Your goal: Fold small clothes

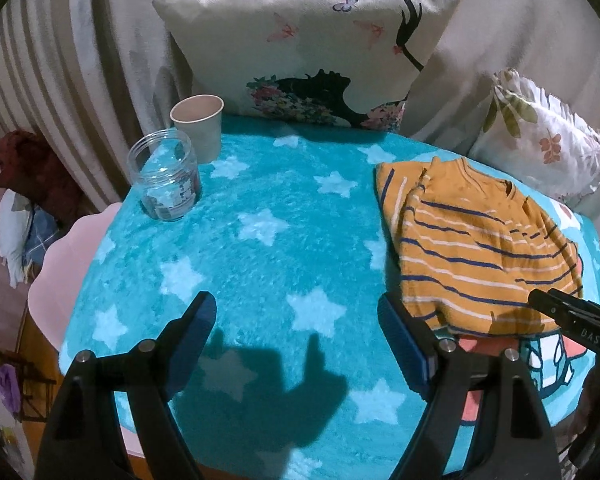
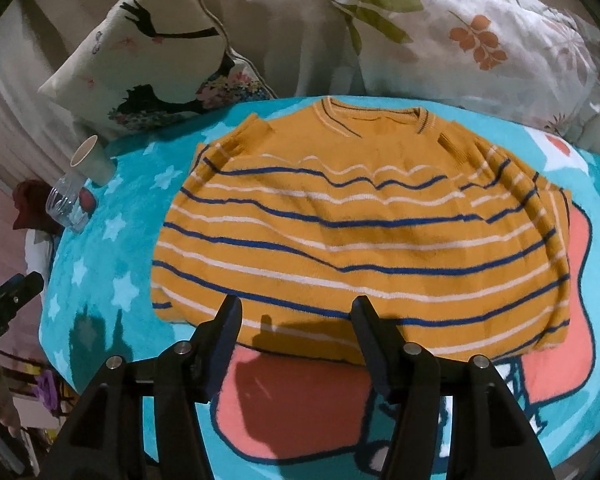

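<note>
A mustard sweater (image 2: 360, 224) with blue and white stripes lies flat on the turquoise star blanket (image 1: 268, 216), both sleeves folded in, collar at the far side. It also shows at the right in the left wrist view (image 1: 480, 248). My right gripper (image 2: 296, 312) is open and empty, hovering just over the sweater's near hem. My left gripper (image 1: 296, 308) is open and empty over bare blanket, left of the sweater, its right finger (image 1: 400, 332) close to the hem's left corner. The right gripper also shows in the left wrist view (image 1: 572, 316).
A clear glass jar (image 1: 166, 176) and a paper cup (image 1: 198, 124) stand at the blanket's far left. A printed cushion (image 1: 300, 52) and a leaf-print pillow (image 1: 540, 132) lean at the back. The pink table edge (image 1: 60, 264) shows at left.
</note>
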### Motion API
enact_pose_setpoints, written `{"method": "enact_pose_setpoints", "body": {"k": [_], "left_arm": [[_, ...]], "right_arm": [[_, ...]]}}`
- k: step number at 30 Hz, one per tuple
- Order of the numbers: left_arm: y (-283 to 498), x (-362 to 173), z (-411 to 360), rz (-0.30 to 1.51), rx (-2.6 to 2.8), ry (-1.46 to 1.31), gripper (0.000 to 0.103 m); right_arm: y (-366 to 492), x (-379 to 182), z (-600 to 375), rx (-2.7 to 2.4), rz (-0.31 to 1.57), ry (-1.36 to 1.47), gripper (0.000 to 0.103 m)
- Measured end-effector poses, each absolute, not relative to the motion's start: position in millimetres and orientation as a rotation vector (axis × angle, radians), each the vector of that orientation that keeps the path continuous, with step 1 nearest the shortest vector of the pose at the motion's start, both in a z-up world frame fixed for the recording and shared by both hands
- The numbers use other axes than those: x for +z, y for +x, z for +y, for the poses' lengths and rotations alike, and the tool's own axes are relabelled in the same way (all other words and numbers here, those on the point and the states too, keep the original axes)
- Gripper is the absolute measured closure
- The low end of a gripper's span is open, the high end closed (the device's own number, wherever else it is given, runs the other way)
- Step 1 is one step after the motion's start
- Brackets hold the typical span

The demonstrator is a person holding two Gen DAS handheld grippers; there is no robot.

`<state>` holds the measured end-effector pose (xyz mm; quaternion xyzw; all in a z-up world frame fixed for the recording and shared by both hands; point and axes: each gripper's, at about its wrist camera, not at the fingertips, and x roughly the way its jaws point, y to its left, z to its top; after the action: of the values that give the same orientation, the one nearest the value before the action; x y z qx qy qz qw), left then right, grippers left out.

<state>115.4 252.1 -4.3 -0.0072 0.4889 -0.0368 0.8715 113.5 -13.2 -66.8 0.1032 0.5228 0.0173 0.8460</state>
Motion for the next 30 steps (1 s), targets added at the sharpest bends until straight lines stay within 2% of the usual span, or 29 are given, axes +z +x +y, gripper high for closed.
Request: {"method": "enact_pose_setpoints", "body": {"k": [24,30], "left_arm": [[127,-18,246,1.048,-0.175,-0.029,0.021],[132,-37,257,1.086,-0.16,-0.079,0.021]], "right_arm": [[94,-67,-19,-0.075,1.117,0.25,0.04],[111,-68,-3,-0.006,1.139,0.258,0.039]]}}
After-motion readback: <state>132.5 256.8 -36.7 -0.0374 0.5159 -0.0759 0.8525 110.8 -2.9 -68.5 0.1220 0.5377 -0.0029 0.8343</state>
